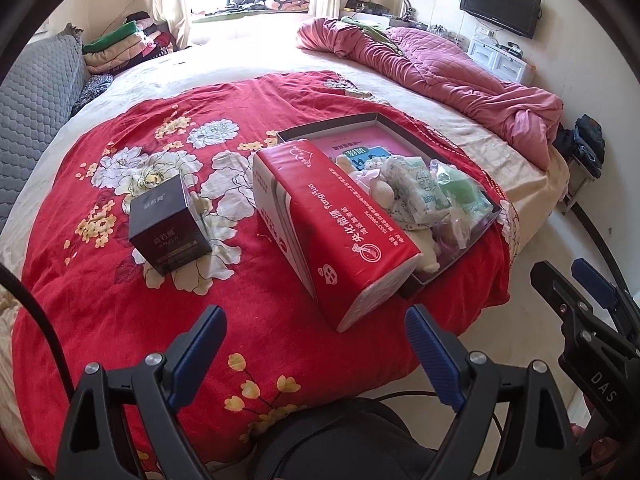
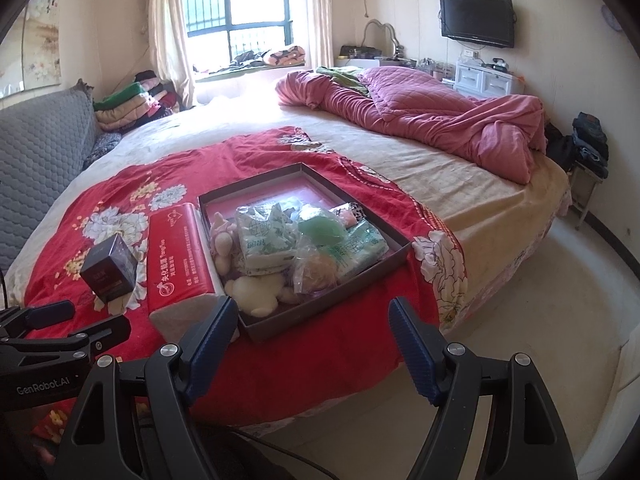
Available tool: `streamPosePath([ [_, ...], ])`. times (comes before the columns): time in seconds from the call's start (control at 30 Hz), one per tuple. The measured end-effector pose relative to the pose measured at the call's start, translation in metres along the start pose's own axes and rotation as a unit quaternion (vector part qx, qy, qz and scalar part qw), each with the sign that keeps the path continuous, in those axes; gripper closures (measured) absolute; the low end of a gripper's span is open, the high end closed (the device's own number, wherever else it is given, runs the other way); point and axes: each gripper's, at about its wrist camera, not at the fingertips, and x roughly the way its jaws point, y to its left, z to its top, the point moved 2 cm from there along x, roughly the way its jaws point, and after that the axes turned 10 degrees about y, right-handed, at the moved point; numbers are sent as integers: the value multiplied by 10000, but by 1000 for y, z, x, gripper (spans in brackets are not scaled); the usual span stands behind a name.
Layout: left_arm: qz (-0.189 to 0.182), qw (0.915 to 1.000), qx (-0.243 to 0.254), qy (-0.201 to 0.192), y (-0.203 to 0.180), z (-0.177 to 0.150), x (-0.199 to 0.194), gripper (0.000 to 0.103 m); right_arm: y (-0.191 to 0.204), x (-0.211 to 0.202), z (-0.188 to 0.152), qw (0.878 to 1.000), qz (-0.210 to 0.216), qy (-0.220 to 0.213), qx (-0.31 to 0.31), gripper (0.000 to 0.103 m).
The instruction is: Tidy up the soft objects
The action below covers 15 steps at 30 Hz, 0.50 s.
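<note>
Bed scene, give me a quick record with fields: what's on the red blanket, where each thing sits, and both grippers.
surface: red floral blanket spread on the bed
tray: shallow dark tray, open, near the blanket's front edge
tray contents: cream plush toy, green-printed tissue packs, clear bags with green and tan items
red tissue pack: outside the tray, against its left side
dark box: alone on the blanket, left of the tissue pack
left gripper: open, empty
right gripper: open, empty

Both wrist views angled down, sharing bed (image 1: 460, 92) and tray (image 2: 304, 168)
</note>
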Motion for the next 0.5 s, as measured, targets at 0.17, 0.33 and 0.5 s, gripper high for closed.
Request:
streamPosePath([
  [0.17, 31, 10000, -23, 23, 1, 0, 2, 12, -1, 4, -1, 10000, 20, 59, 14, 24],
  [0.33, 34, 10000, -27, 37, 2, -1, 3, 12, -2, 4, -2, 10000, 20, 77, 31, 24],
  [0.5, 48, 10000, -52, 51, 3, -1, 4, 12, -1, 5, -2, 10000, 32, 67, 13, 24],
])
